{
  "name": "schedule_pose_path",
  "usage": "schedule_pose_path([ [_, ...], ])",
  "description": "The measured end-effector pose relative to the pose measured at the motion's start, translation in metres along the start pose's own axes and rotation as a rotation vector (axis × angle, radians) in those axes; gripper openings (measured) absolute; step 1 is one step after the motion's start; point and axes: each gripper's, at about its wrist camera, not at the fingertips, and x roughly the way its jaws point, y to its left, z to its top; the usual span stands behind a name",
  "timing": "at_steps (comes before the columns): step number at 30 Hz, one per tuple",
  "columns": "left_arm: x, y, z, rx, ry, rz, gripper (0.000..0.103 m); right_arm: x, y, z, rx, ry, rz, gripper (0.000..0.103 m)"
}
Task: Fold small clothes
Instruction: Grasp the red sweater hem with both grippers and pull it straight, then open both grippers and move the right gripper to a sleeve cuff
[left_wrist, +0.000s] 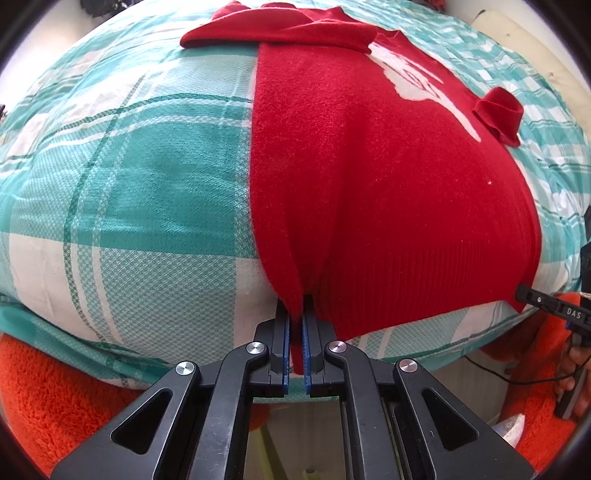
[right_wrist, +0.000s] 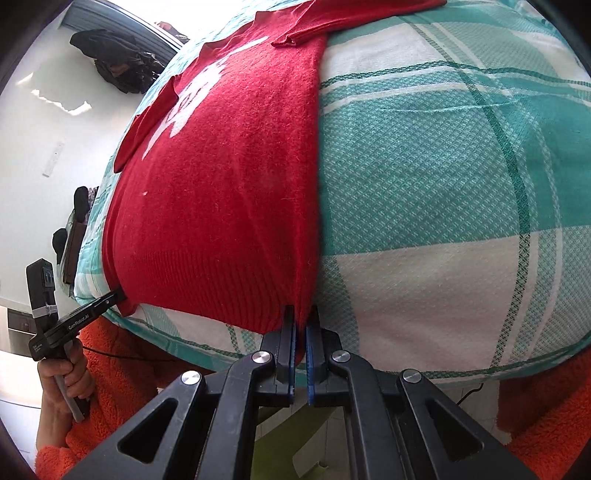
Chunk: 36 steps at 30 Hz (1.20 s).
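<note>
A red sweater (left_wrist: 369, 192) is lying flat on a bed (left_wrist: 147, 192) covered in a teal and white checked cover, its sides and sleeves already turned inward, its ribbed hem hanging at the near edge. The left gripper (left_wrist: 295, 332) is pinching the hem's left corner, its blue-padded fingers (left_wrist: 285, 343) closed tight on the knit. The right gripper (right_wrist: 300, 343) is doing the same at the other corner, its fingers (right_wrist: 292, 347) clamped shut on the fabric.

The likely next step is lifting the hem toward the collar, and several things could be going wrong from here. Each grip is taking only a thin pinch at the very edge, so the knit may be slipping out under a quick pull. The folded-in sleeves are lying loose, and an uneven lift by the two hands may be dragging them open or skewing the fold. The soft bed is giving no firm backing, so the sweater may be sliding with it.

The left gripper's body, seen from the right wrist, is reading "GenRobot.AI"; the right one is showing "DAS". The white design on the sweater's chest may be lettering, but it is too distorted to read.
</note>
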Motion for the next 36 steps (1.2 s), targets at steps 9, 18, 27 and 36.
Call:
schedule_pose_path([
  [9, 0.002, -0.01, -0.002, 0.023, -0.025, 0.029, 0.004, 0.002, 0.002, -0.001, -0.003, -0.012, -0.005, 0.004],
  [18, 0.002, -0.014, -0.004, 0.024, -0.036, 0.042, 0.004, 0.003, 0.003, -0.002, -0.005, -0.022, 0.003, 0.004],
  [27, -0.005, -0.014, -0.007, 0.021, -0.007, 0.084, 0.049, -0.003, -0.003, -0.004, 0.04, -0.01, 0.012, 0.022],
  [36, -0.066, 0.054, -0.025, -0.278, -0.222, 0.059, 0.077, -0.089, -0.002, 0.007, 0.007, -0.281, -0.201, 0.058],
])
